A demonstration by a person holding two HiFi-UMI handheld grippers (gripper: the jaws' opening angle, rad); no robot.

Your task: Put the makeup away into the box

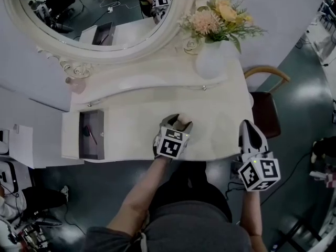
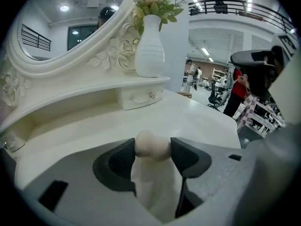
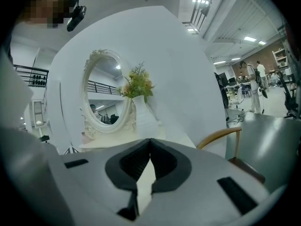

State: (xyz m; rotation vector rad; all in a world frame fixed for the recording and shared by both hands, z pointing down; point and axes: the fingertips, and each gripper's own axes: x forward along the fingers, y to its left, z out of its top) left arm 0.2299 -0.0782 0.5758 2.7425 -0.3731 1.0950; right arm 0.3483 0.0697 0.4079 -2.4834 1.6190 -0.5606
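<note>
Cream dressing table (image 1: 136, 109), smooth and bare over most of its top, with a carved oval mirror (image 1: 100, 14) at the back. On the raised shelf, a white vase (image 1: 210, 62) of peach and yellow flowers (image 1: 218, 14). At the table's left end, an open box (image 1: 71, 135), white outside and dark inside. Off the right end, a wooden chair (image 1: 265, 109) with a dark seat, on a glossy grey-green floor (image 1: 299, 77). Beyond, a big bright hall with ceiling lights, a railed gallery and a few distant people.

On the claws' cubes, black-and-white square markers.

Near the table's front edge, well apart from the box: a beige sponge (image 2: 151, 145), smooth and matt, with a round head over a broader body. Gripped at that head by the left claw (image 1: 177, 121), set wide, a pad pressed against each side. Right claw (image 3: 150, 147) pinched together on nothing, held out past the table's right corner, near the chair.
</note>
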